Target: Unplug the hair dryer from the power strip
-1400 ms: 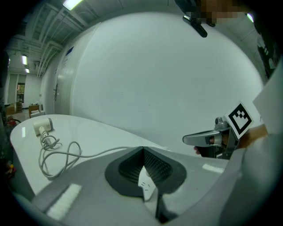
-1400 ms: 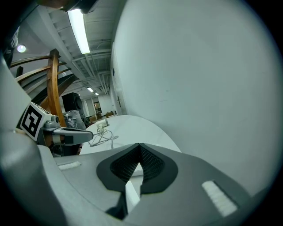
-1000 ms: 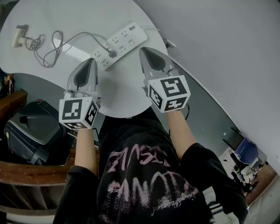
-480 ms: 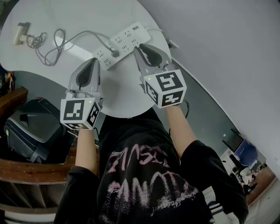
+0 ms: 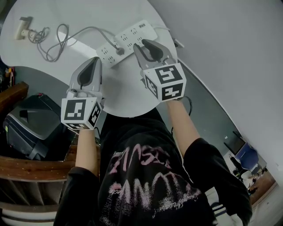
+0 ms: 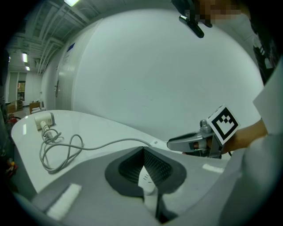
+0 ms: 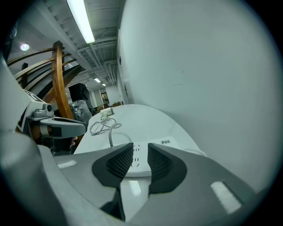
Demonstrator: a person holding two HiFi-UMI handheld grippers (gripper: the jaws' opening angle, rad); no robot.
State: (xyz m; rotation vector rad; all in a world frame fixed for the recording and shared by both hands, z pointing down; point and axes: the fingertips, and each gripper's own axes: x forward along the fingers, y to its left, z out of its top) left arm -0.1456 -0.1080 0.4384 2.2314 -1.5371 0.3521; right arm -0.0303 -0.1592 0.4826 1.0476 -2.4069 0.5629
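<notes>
A large office-like or lab workspace, judging by the strip light (image 7: 81,20) under an exposed ceiling (image 7: 102,42) of bare ducts, the rounded white counter (image 5: 128,95) beside a curved white wall (image 7: 199,66), and a blue office chair (image 5: 246,155) on the floor

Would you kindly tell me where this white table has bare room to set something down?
Bare: the far part of the round white table, beyond the white power strip; and the near part, between strip and table edge. Crowded: the left, where the looped grey cord runs to the small white hair dryer.
</notes>
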